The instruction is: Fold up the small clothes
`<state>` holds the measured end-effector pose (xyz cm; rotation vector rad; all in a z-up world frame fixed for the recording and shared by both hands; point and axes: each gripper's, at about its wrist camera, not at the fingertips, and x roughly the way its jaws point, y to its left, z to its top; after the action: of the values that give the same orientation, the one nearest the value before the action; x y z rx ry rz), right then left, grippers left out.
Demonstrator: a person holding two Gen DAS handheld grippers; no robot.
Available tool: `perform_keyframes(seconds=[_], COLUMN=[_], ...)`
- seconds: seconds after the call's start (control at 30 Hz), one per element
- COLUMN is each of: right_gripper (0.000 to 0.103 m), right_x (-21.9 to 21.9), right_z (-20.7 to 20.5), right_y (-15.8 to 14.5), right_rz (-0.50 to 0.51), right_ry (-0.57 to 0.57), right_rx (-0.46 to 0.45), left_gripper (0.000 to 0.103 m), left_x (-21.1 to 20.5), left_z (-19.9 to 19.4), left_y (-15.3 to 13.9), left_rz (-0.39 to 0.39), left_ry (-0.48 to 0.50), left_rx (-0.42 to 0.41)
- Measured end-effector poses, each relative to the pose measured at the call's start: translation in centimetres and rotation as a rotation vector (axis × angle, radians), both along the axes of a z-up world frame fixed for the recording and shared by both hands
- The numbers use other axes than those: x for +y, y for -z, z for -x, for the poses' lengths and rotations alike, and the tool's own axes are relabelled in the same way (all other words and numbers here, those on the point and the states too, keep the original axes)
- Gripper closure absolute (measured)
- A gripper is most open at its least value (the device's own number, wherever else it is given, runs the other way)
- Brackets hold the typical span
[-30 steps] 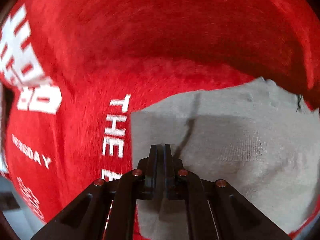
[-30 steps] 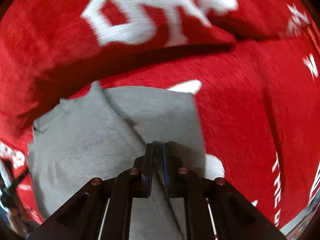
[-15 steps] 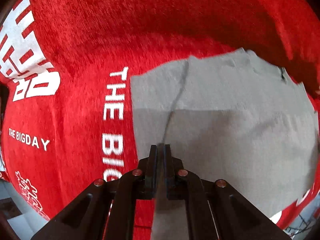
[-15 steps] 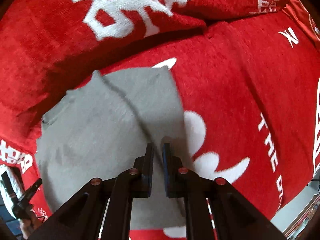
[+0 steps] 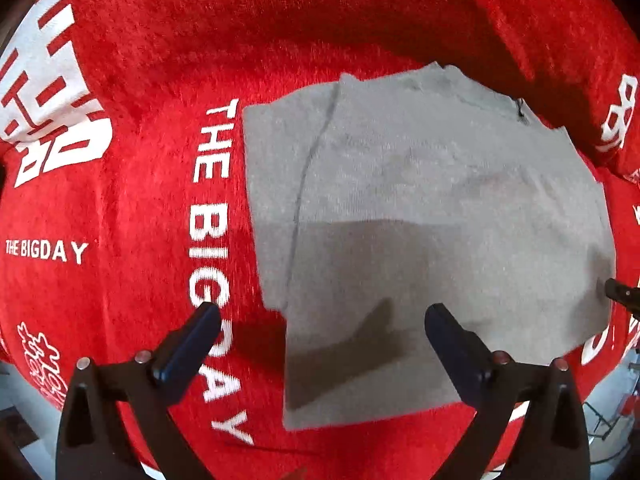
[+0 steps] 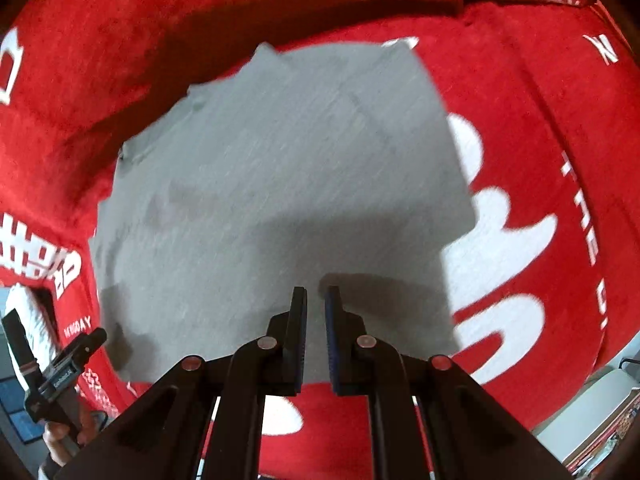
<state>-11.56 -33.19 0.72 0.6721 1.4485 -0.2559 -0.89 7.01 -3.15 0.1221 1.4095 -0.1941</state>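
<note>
On the red blanket (image 5: 132, 216) with white print lies the grey garment (image 5: 420, 208), flat and already folded into a rough rectangle. Above its near edge the left gripper (image 5: 322, 316) has just spread its jaws wide, with nothing between them. Above the same edge the right gripper (image 6: 316, 300) is nearly closed and empty. For a clean next fold, I think each gripper should take one near corner and lift evenly.

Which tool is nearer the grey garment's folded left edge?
Left. The left tool hangs open above that edge of the grey garment; the right tool is over the opposite side.
</note>
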Motion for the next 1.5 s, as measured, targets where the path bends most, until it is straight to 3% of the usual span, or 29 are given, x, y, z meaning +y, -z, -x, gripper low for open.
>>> perform_keyframes(seconds=[0.17, 0.3, 0.37, 0.43, 0.47, 0.63, 0.9, 1.3, 1.5], right_gripper=[0.093, 0.09, 0.074, 0.04, 0.036, 0.035, 0.035, 0.035, 0.035], right_x=[2.3, 4.3, 5.3, 6.3, 6.8, 8.7, 11.1, 14.4, 15.5], right_z=[0.2, 0.6, 0.6, 0.2, 0.2, -0.1, 0.0, 0.6, 1.1], right_y=[0.9, 1.3, 1.3, 1.2, 1.0, 0.6, 1.4, 4.5, 6.1], right_rz=[-0.053, -0.091, -0.105, -0.105, -0.102, -0.131, -0.274, -0.462, -0.557], right_ry=[-0.011, -0.029, -0.035, -0.044, -0.049, -0.072, 0.011, 0.123, 0.173], right_rx=[0.018, 0.032, 0.032, 0.019, 0.006, -0.03, -0.09, -0.068, -0.084], left_gripper=[0.001, 0.001, 0.001, 0.001, 0.001, 0.001, 0.001, 0.001, 0.001], left_x=[0.1, 1.0, 1.3, 1.5, 1.2, 2.0, 2.7, 4.9, 7.6], left_z=[1.5, 2.0, 2.1, 2.3, 2.8, 3.2, 3.9, 3.5, 2.5], left_y=[0.1, 0.3, 0.4, 0.7, 0.5, 0.8, 1.1, 1.3, 1.4], left_rz=[-0.03, 0.0, 0.01, 0.002, 0.002, 0.003, 0.014, 0.029, 0.101], left_ry=[-0.002, -0.019, -0.015, -0.007, -0.005, 0.002, 0.012, 0.012, -0.053], left_rx=[-0.003, 0.022, 0.032, 0.042, 0.044, 0.058, 0.059, 0.054, 0.074])
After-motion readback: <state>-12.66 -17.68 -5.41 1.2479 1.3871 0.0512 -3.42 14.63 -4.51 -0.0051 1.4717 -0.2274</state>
